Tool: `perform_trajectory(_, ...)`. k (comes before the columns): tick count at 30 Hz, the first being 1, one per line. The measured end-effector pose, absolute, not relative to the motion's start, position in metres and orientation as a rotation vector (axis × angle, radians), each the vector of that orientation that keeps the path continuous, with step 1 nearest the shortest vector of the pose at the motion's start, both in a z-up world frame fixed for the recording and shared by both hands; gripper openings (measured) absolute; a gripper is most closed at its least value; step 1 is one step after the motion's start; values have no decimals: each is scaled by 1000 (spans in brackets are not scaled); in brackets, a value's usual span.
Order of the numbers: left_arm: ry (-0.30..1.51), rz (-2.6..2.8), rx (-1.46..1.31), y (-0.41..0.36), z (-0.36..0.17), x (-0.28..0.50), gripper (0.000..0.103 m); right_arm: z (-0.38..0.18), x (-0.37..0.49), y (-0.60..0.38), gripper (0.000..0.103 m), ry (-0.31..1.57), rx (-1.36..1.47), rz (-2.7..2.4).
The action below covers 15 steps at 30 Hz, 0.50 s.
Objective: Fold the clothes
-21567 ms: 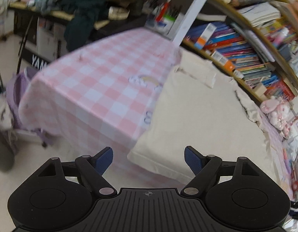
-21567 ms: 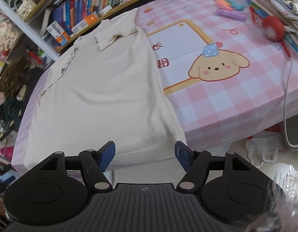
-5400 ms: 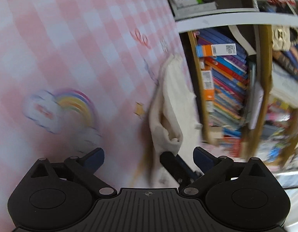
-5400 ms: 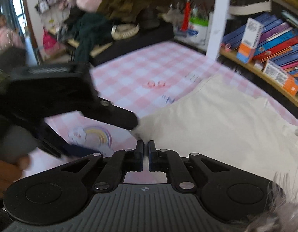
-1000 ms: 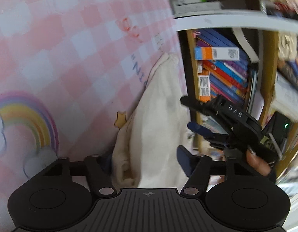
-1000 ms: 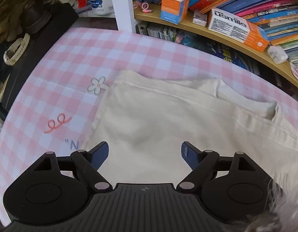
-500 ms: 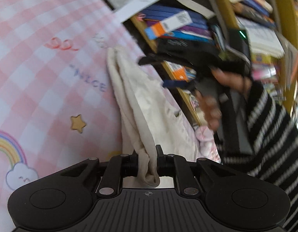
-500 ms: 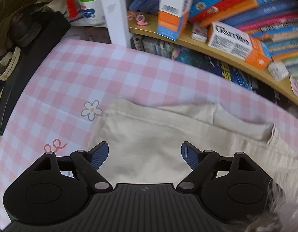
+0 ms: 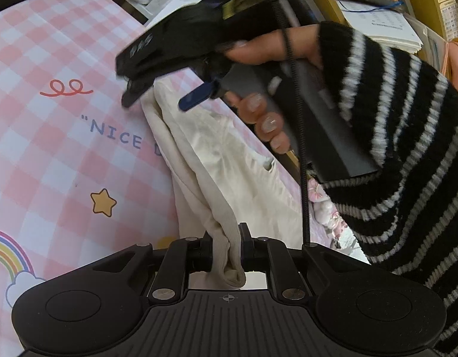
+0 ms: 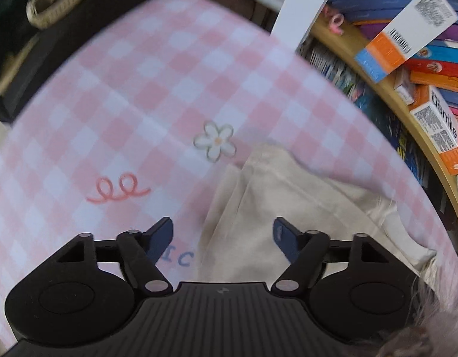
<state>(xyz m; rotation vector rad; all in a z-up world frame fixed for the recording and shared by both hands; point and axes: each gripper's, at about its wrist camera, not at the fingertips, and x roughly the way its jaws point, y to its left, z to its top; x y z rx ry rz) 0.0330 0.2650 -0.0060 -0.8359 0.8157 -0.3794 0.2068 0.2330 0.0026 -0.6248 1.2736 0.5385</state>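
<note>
One cream garment (image 9: 229,175), one pink checked tablecloth (image 9: 50,136), two grippers: left gripper (image 9: 226,250), right gripper (image 10: 223,235).

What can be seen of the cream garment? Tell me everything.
The cream garment is a soft, plain knit piece with a ribbed edge, lying folded lengthwise on the pink checked tablecloth beside the bookshelf. Its layers are doubled along the long side. The left gripper is shut on the ribbed edge, lifting it slightly so it droops between the fingers. The right gripper hovers open over the far corner, apparently not touching it. A small hole or opening shows near one side.
</note>
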Motion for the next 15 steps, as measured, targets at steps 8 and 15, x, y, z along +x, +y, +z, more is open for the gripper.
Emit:
perform_trajectory(8,801,-404,-797,261,2,29,13,-3,206,218,14,1280,-638,502)
perform_trajectory(15,733,-490,-680,246,34,28,12,47,203,171,8,1158,-512,557)
